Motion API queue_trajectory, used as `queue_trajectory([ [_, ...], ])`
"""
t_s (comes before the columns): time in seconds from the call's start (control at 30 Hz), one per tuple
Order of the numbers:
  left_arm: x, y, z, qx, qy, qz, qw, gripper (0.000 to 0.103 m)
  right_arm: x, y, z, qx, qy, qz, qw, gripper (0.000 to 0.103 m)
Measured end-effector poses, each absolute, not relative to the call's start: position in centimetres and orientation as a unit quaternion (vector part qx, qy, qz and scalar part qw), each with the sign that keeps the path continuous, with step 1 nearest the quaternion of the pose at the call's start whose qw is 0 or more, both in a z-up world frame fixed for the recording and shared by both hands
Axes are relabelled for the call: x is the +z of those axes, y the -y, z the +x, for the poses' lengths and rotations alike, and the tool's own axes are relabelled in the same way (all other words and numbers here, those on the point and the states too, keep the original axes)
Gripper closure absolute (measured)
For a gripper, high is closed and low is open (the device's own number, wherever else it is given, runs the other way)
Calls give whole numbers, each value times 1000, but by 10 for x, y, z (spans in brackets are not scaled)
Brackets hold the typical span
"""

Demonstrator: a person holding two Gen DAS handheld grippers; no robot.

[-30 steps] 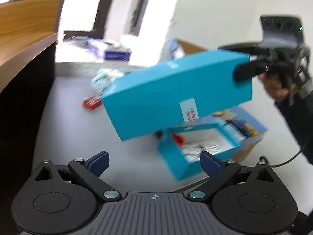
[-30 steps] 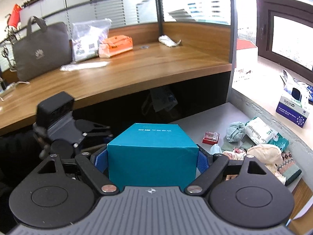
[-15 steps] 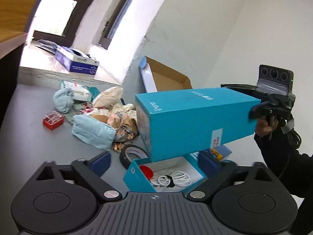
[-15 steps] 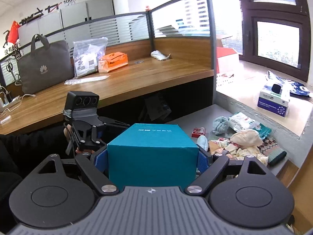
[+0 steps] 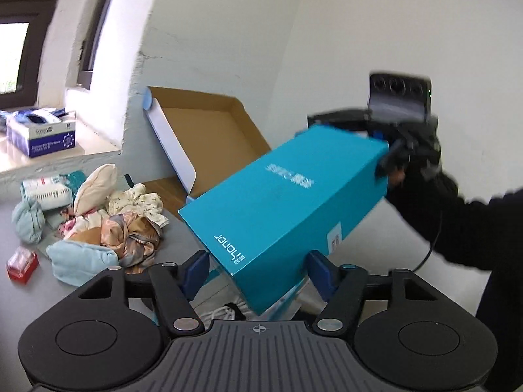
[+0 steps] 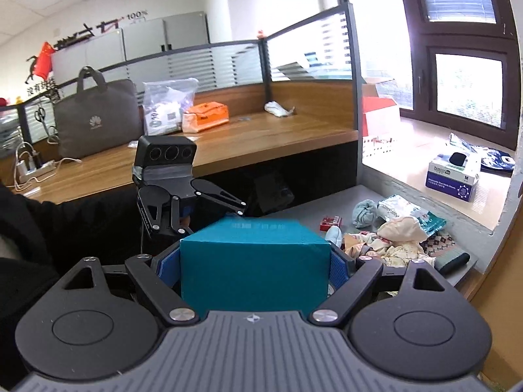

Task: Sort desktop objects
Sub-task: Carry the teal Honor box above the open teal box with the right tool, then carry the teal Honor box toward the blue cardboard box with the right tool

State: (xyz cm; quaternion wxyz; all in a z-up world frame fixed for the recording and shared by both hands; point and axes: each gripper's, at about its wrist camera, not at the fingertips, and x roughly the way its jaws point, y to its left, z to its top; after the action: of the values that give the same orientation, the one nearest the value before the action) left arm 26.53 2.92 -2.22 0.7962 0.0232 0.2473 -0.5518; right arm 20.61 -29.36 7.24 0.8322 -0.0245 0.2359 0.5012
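My right gripper [image 6: 255, 268] is shut on one end of a teal box lid [image 6: 255, 258] and holds it tilted in the air. In the left wrist view the lid [image 5: 287, 209] slopes down from the right gripper [image 5: 385, 160] toward my left gripper [image 5: 258, 269], which is open, with the lid's near end between its fingers; contact is unclear. The open teal box base [image 5: 287, 300] with white cable inside lies below, mostly hidden by the lid.
A heap of cloths and pouches [image 5: 108, 215] and a small red case [image 5: 21, 263] lie on the grey desk. An open cardboard box [image 5: 202, 140] stands behind. A glove box [image 5: 42, 132] sits on the sill. A wooden desk [image 6: 196, 153] lies beyond.
The lid has tilted and come down over the box base, its near end now between the left gripper's fingers. The left gripper has moved closer to the base.
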Motion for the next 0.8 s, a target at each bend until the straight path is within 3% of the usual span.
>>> queue_trajectory([
  [0.4, -31, -29, 274, -512, -252, -11, 821, 37, 58, 310, 232, 492, -246, 0, 835, 13],
  [0.8, -14, -47, 260, -481, -235, -4, 845, 37, 33, 284, 235, 499, -290, -42, 816, 13],
])
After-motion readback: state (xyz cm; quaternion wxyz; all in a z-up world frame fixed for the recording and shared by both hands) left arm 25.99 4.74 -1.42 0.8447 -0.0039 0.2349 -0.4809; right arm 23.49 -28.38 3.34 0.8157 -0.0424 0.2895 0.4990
